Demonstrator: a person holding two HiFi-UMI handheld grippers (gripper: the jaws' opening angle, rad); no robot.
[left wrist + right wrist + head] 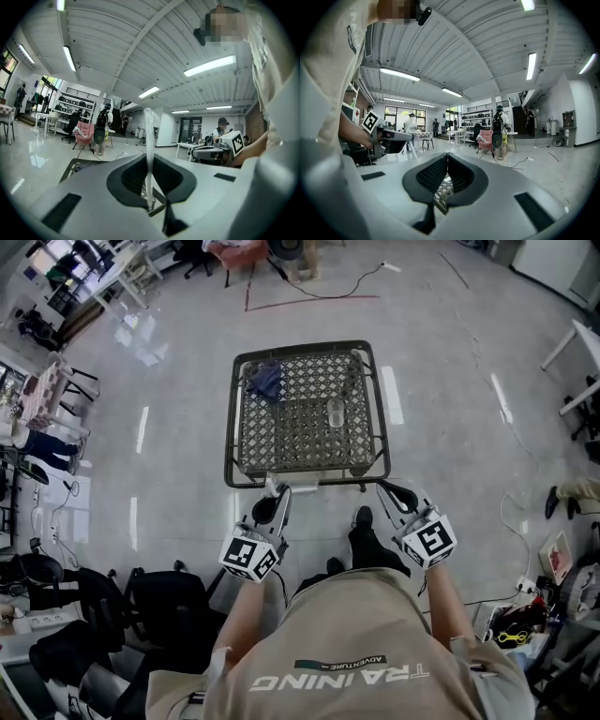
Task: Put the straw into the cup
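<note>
I'm looking down through the head view at the mesh worktop (291, 432), a dark metal lattice standing on a glossy grey floor (450, 381). The cup (336, 413), a clear one, is standing upright on the right half of the lattice. A blue cloth (265, 381) is lying bunched in the far left corner, well apart from the cup.

I'm holding both tools level at the near edge of the worktop. The left tool (272, 495) is sitting by the near left corner and the right tool (384, 488) by the near right corner.

In the left gripper view, the left tool (149, 157) is pinching the straw (149, 136). The jaws are closed down to a narrow gap with the pale, translucent straw clamped upright between the pads. Its top is poking up above the jaw tips. So the straw is in my left tool at the worktop's edge, well apart from the cup and not in it.

In the right gripper view, the right tool (446, 157) is showing its jaws pressed together with nothing gripped, only mesh showing below them.

For writing, the tan shirt (356, 634) is showing "TRAINING" in white capitals, with "ADVENTURE" smaller on a dark strip. Both are reading upside down to the head camera.
</note>
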